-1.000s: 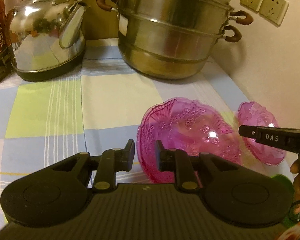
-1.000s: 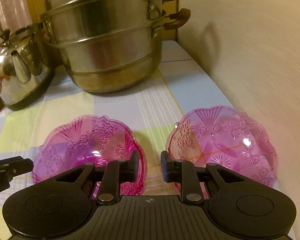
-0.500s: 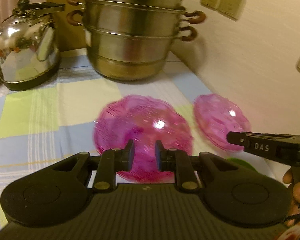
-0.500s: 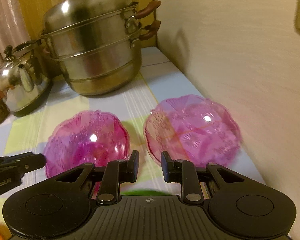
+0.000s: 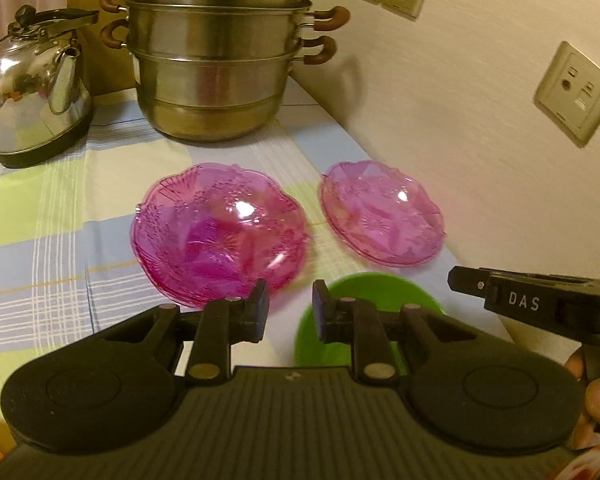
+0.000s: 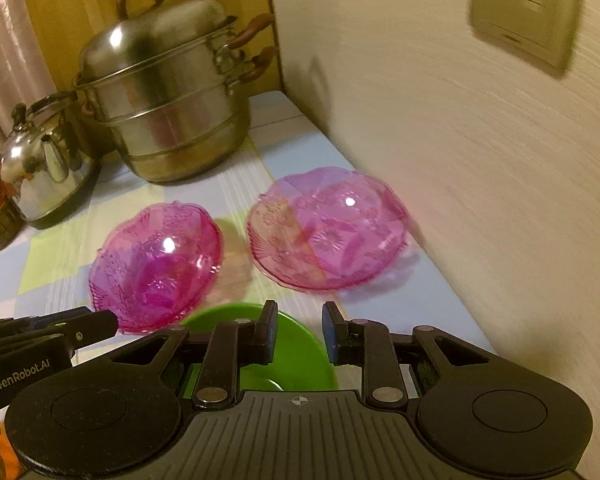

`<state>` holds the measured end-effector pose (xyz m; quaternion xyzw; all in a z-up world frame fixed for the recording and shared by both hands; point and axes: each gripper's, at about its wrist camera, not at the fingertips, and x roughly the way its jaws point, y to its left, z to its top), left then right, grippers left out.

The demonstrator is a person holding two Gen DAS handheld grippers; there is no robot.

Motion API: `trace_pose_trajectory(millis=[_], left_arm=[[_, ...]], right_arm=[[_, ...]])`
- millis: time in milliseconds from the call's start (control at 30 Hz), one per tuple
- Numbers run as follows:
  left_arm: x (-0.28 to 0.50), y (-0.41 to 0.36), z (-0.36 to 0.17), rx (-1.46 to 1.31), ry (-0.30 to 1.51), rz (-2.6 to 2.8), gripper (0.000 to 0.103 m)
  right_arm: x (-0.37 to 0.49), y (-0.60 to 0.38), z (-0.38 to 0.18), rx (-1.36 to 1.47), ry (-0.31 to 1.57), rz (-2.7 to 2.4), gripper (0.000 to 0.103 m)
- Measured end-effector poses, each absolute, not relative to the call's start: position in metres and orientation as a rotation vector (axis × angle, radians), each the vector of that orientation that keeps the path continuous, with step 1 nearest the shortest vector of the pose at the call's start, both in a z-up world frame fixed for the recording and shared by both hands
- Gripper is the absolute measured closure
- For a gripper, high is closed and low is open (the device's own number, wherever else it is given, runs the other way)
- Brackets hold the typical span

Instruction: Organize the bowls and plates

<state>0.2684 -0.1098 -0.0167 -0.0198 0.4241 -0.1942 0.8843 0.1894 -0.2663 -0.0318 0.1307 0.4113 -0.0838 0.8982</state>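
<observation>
A: Both claws, left (image 5: 290, 304) and right (image 6: 299, 326), slightly apart, holding nothing. Pink bowls (image 5: 220, 232) (image 6: 326, 228) side by side, green bowl (image 6: 260, 344) under me

B: I'd open wider, take one pink rim squarely, nest it gently

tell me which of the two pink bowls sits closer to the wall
The pink bowl on the right, beside the cream wall. The other pink bowl sits further out on the checked cloth, nearer the kettle.
</observation>
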Motion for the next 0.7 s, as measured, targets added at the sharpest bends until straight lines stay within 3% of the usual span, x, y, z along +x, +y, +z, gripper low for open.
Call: trace_pose_trajectory(millis=[700], left_arm=[[0.269,-0.157,-0.007,0.006,0.876,-0.439,0.080]], right_arm=[[0.151,-0.328,-0.035,0.376,0.823,-0.255,0.078]])
